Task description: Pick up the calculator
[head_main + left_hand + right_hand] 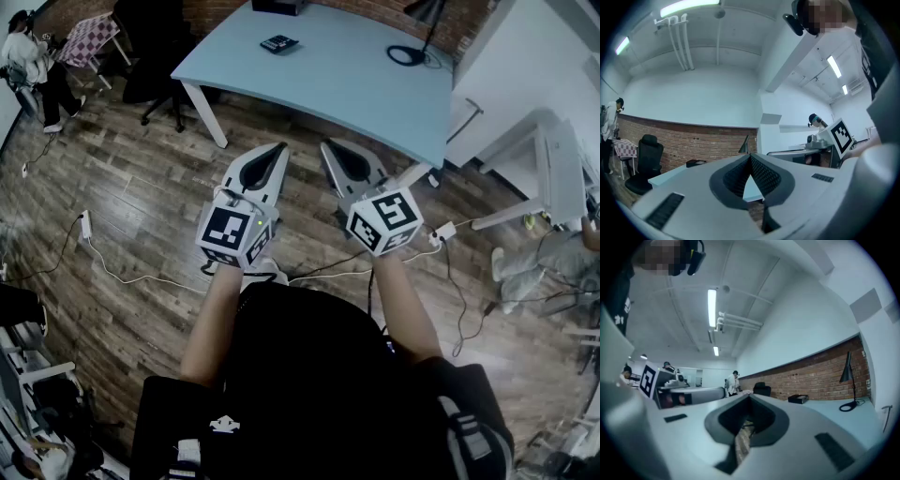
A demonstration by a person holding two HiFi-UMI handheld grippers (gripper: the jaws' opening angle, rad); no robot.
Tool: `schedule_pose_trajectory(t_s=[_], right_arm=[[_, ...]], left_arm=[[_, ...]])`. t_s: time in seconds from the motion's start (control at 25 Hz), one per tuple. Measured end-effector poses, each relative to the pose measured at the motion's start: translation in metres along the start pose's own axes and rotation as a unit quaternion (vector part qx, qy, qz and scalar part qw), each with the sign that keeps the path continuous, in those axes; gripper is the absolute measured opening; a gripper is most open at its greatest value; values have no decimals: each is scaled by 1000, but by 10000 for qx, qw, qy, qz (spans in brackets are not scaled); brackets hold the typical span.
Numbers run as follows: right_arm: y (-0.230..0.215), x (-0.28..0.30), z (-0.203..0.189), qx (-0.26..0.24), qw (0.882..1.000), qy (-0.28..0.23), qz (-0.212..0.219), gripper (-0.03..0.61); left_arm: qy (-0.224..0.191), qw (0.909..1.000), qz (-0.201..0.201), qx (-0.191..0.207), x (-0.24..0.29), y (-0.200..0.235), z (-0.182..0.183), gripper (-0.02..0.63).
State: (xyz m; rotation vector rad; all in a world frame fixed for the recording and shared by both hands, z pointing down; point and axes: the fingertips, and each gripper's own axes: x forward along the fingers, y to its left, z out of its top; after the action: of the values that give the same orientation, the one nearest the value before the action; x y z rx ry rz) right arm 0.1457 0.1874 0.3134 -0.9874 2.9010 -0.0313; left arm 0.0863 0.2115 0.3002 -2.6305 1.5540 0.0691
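While the calculator (279,43) lies flat on the far side of the pale counter (356,84), well apart from us, we hold the left gripper (278,150) and right gripper (330,148) with fingers pressed together, empty, judging it light, rigid, best pinched across its thin edges.

Black calculator (279,43); pale blue table (328,84); red-brown brick wall (693,143); dark wood-grain floor (141,187).
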Motion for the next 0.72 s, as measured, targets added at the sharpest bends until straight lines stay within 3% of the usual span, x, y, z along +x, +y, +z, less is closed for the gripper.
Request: schedule_pose_trajectory(t_s=[0.72], right_arm=[[10, 8, -12, -46, 9998, 96, 167, 5]], left_arm=[[33, 9998, 160, -62, -7, 12, -6, 8]])
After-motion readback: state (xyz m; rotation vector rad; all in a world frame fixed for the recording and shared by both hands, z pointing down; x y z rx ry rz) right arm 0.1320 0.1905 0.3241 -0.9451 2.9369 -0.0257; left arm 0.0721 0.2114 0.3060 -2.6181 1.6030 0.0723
